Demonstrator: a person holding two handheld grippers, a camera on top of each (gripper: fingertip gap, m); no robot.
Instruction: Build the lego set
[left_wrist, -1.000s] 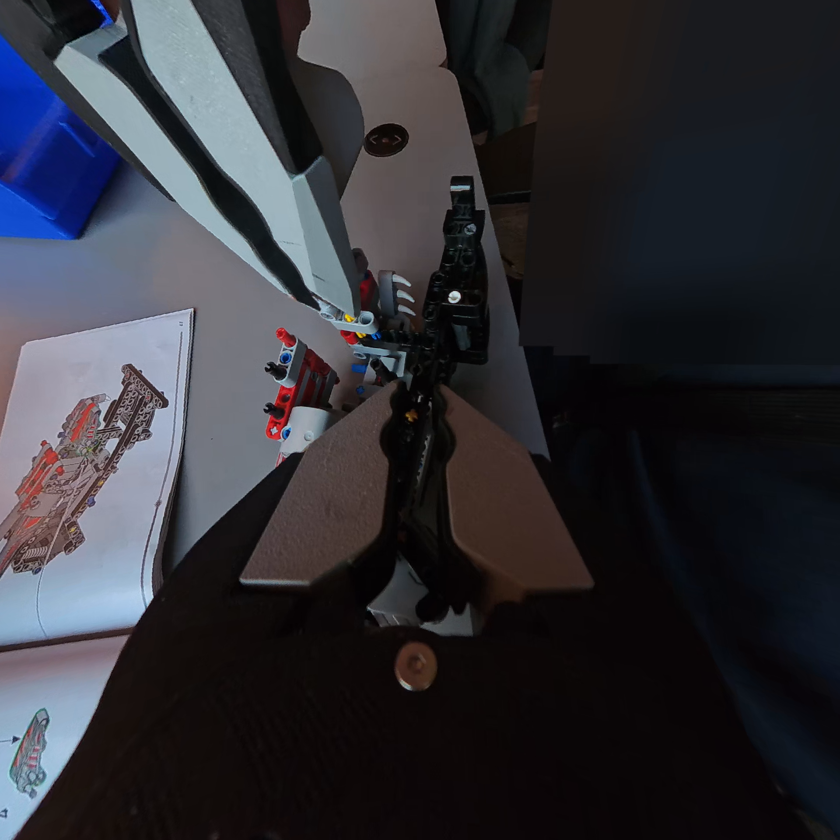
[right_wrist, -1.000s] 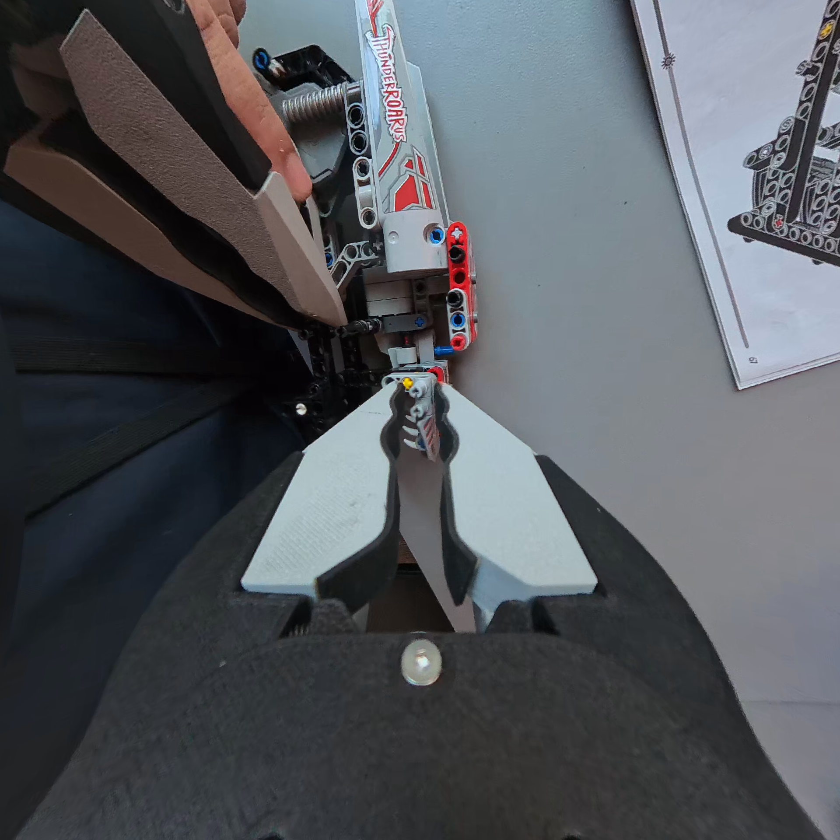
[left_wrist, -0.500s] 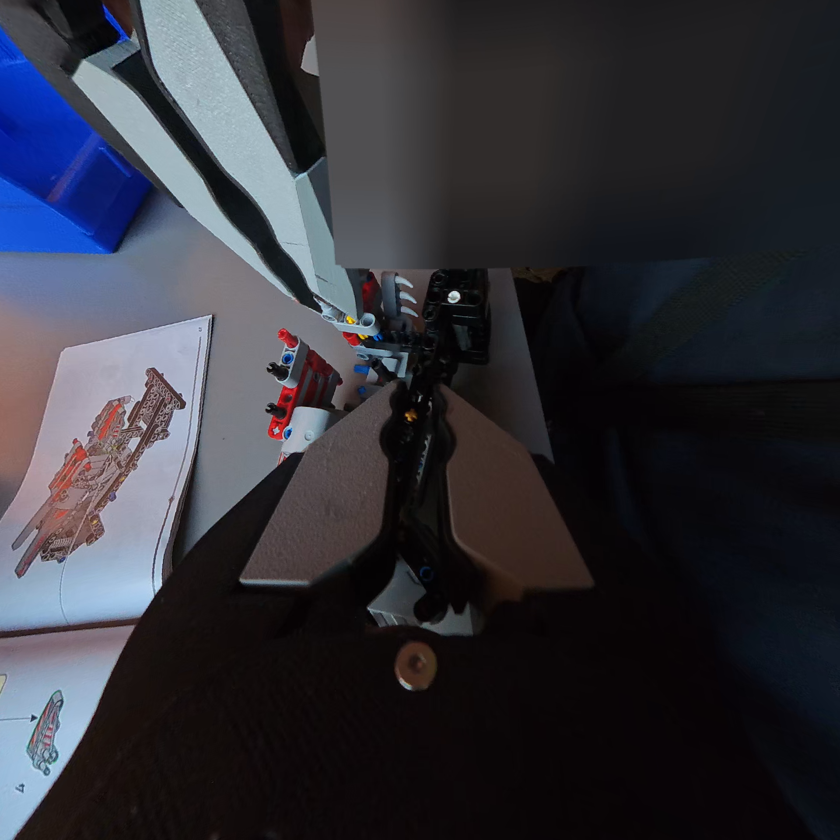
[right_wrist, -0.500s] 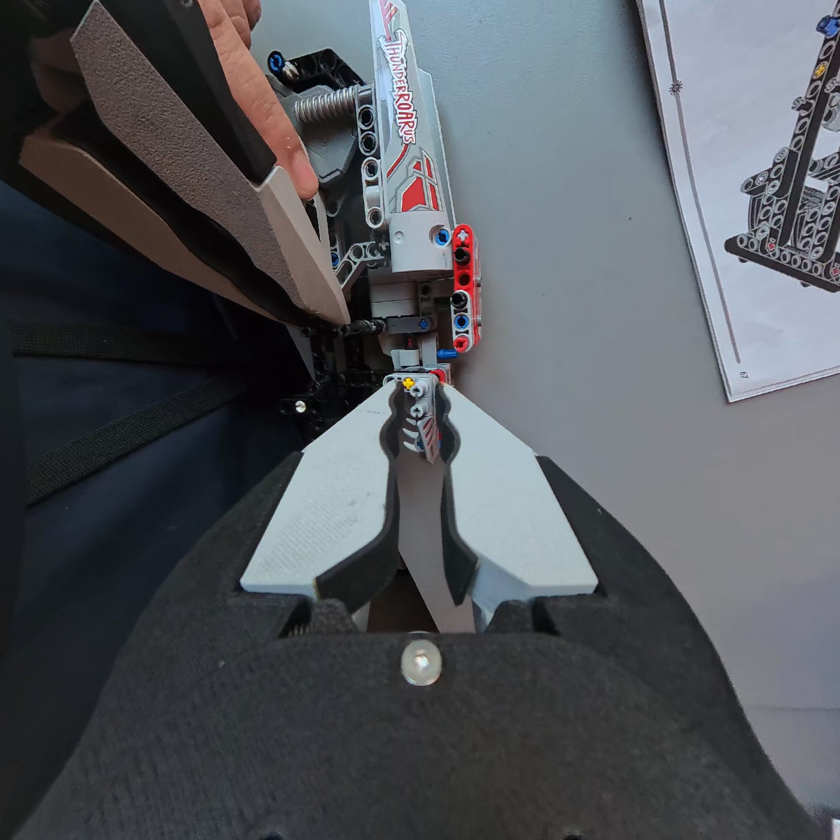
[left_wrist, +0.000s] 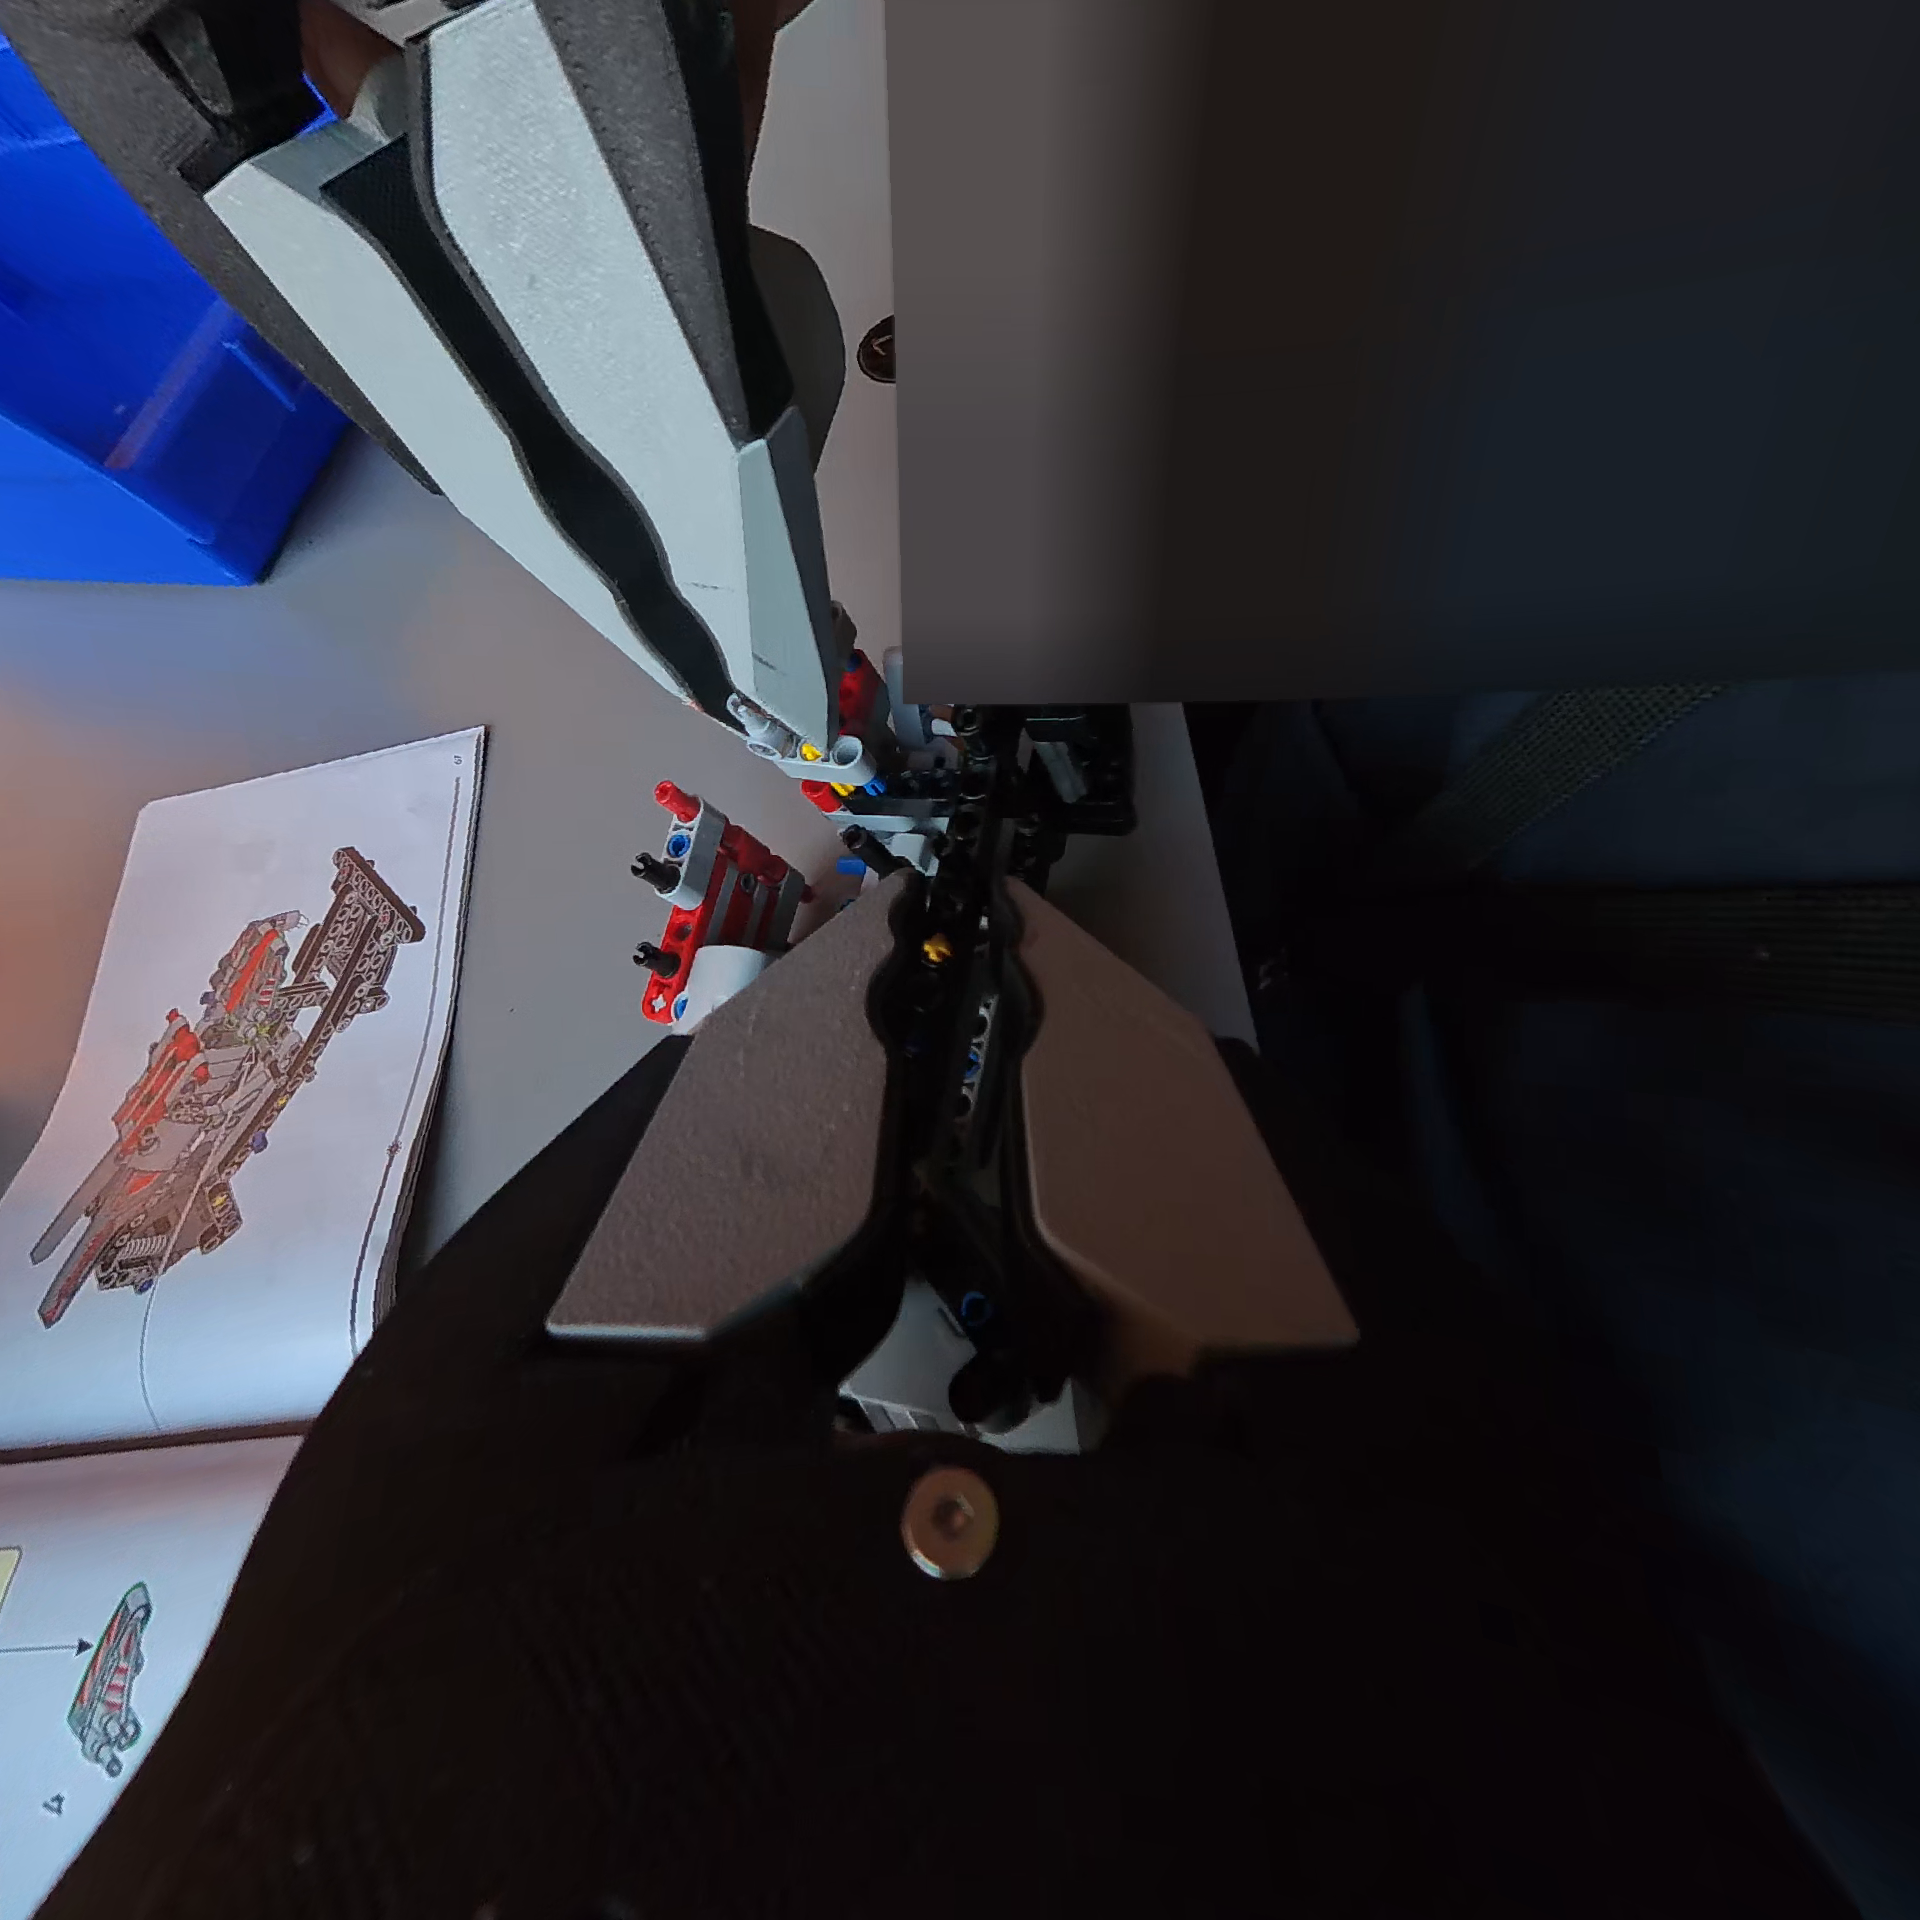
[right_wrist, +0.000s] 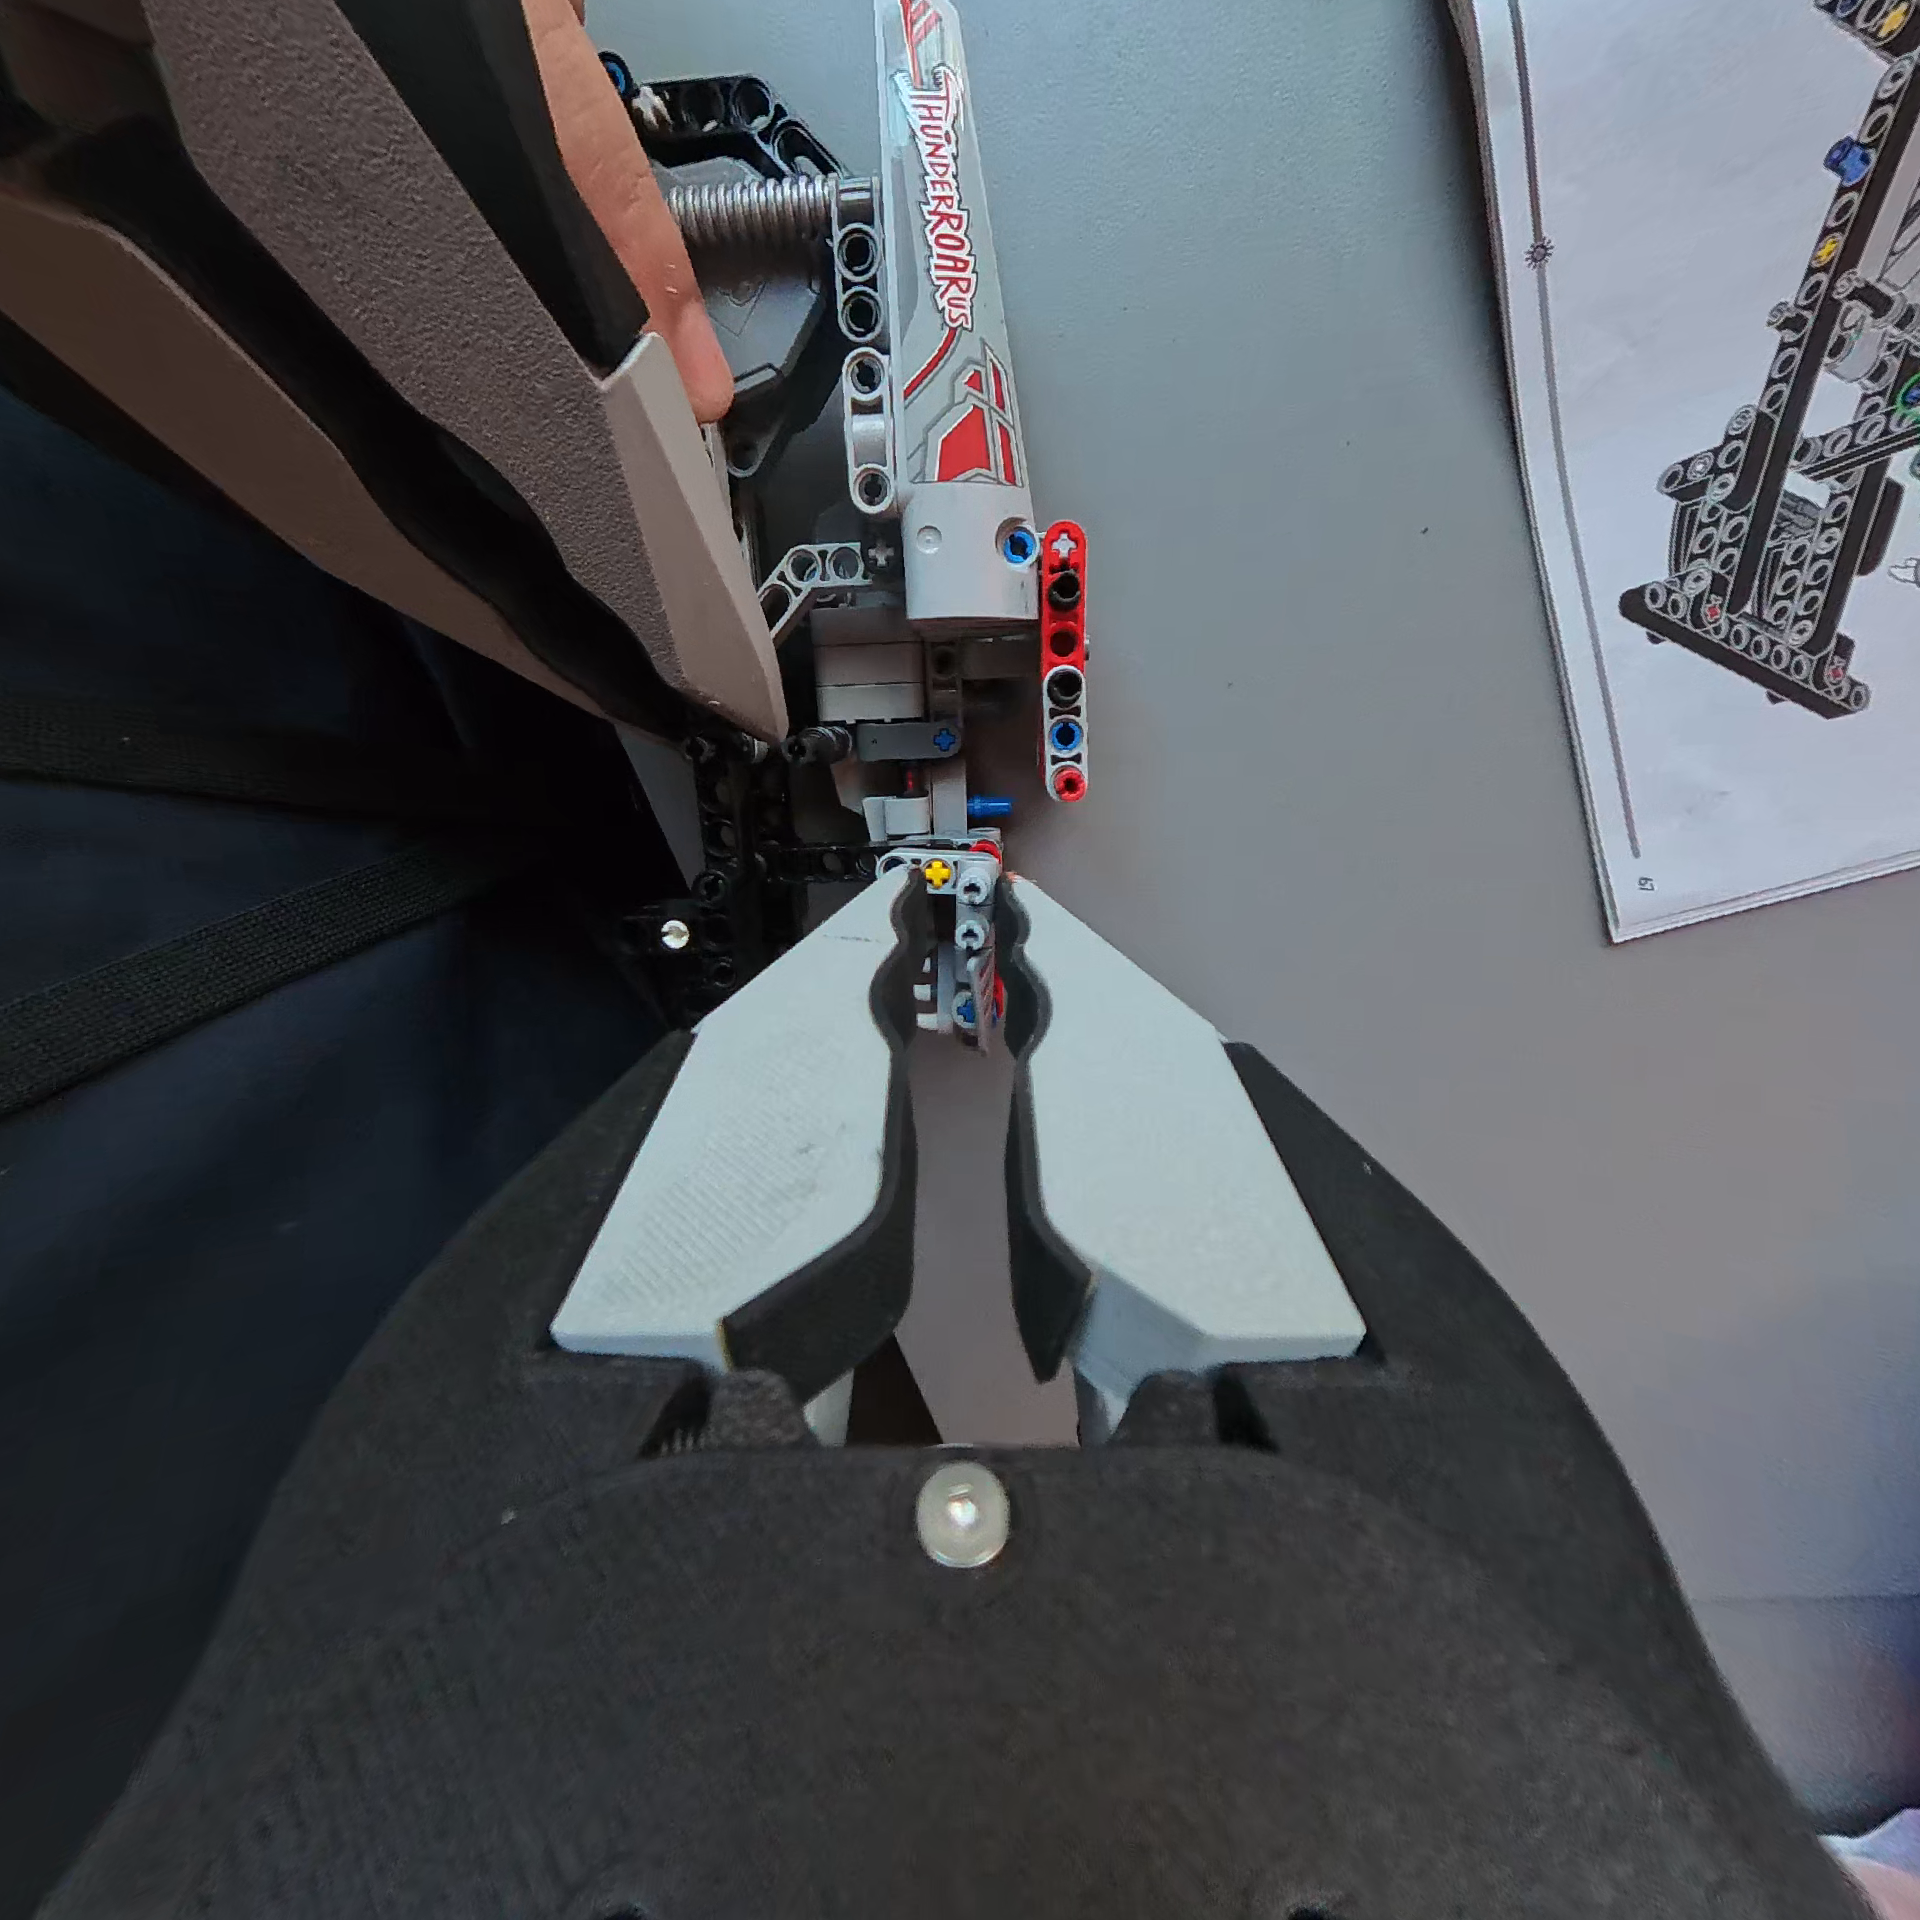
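The lego model (right_wrist: 951, 436) lies on the grey table at its edge: a white panel with red markings, a red beam (right_wrist: 1064, 665), a metal spring (right_wrist: 753, 208) and a black frame (right_wrist: 727, 894). My left gripper (left_wrist: 951, 899) is shut on the black frame (left_wrist: 971, 821). It also shows in the right wrist view (right_wrist: 764, 727), coming in from the upper left. My right gripper (right_wrist: 961, 883) is shut on a small grey claw piece (right_wrist: 966, 935) at the model's near end. In the left wrist view the right gripper (left_wrist: 795, 732) reaches down from the upper left.
An open instruction booklet (left_wrist: 239, 1039) lies on the table left of the model; it is also at the right of the right wrist view (right_wrist: 1714, 416). A blue bin (left_wrist: 125, 364) stands at the far left. A person's finger (right_wrist: 644, 260) rests on the left gripper. Dark clothing fills the off-table side.
Both grips hold as before. The left wrist view has shifted a little, so the booklet sits slightly farther right. The model and the claw piece have barely moved.
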